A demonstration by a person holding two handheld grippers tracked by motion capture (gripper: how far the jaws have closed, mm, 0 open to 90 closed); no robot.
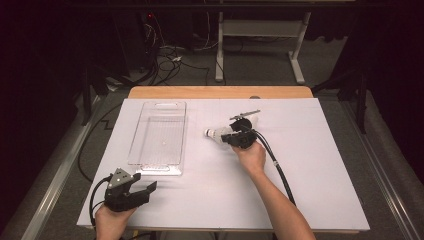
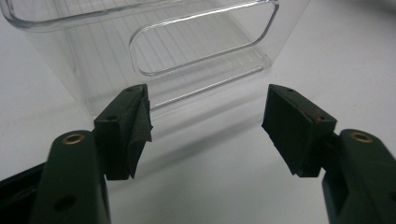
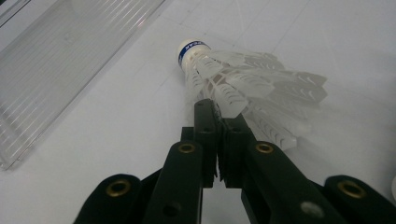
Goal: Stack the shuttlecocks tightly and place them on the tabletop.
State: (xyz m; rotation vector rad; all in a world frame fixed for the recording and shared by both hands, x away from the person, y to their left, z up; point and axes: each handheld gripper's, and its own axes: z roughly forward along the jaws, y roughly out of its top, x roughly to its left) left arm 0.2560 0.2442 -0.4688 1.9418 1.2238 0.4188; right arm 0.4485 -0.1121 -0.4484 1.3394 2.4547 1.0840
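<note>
A white feather shuttlecock (image 1: 218, 133) with a blue band on its cork (image 3: 192, 50) lies on its side at the middle of the white table, cork pointing left. My right gripper (image 1: 234, 138) is shut on the shuttlecock's feather skirt (image 3: 254, 88), the jaws pinched together on a feather (image 3: 219, 116). A clear plastic bin (image 1: 160, 137) with a handle slot (image 2: 201, 39) stands left of the shuttlecock. My left gripper (image 1: 150, 189) rests near the table's front left corner, open, its pads (image 2: 293, 128) wide apart and facing the bin's near end wall.
The white sheet (image 1: 310, 150) covers a wooden table (image 1: 220, 92). A black cable (image 1: 275, 165) trails from the right gripper toward the front. A thin grey tool (image 1: 245, 114) lies just beyond the shuttlecock. Floor cables (image 1: 165, 57) and a desk frame (image 1: 260, 45) lie beyond.
</note>
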